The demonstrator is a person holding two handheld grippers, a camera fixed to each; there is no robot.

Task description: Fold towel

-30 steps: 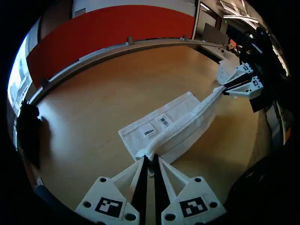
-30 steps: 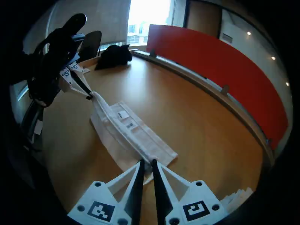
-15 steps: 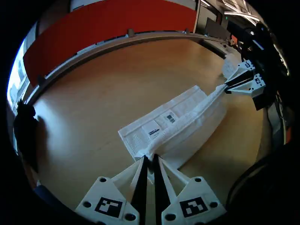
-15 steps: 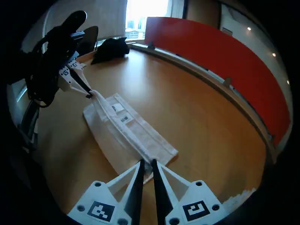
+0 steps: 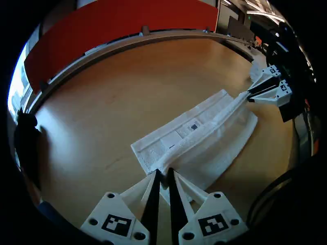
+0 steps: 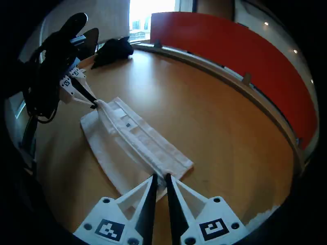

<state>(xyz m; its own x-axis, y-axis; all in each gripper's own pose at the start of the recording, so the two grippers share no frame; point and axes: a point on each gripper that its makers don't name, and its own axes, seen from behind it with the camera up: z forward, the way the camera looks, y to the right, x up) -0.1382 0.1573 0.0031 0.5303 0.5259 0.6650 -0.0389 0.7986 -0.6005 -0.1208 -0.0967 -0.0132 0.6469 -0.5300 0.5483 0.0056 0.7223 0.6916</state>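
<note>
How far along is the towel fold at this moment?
Done: the left claw and right claw are shut on opposite ends of the white towel. In hand: the pinched edge stands as a raised ridge above the layer lying on the wooden table. Left: lay that edge down flat, then any further folds.

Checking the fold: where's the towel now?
In the left gripper view the towel lies on the wooden table, its near end in the left gripper, its far end in the right gripper.
</note>
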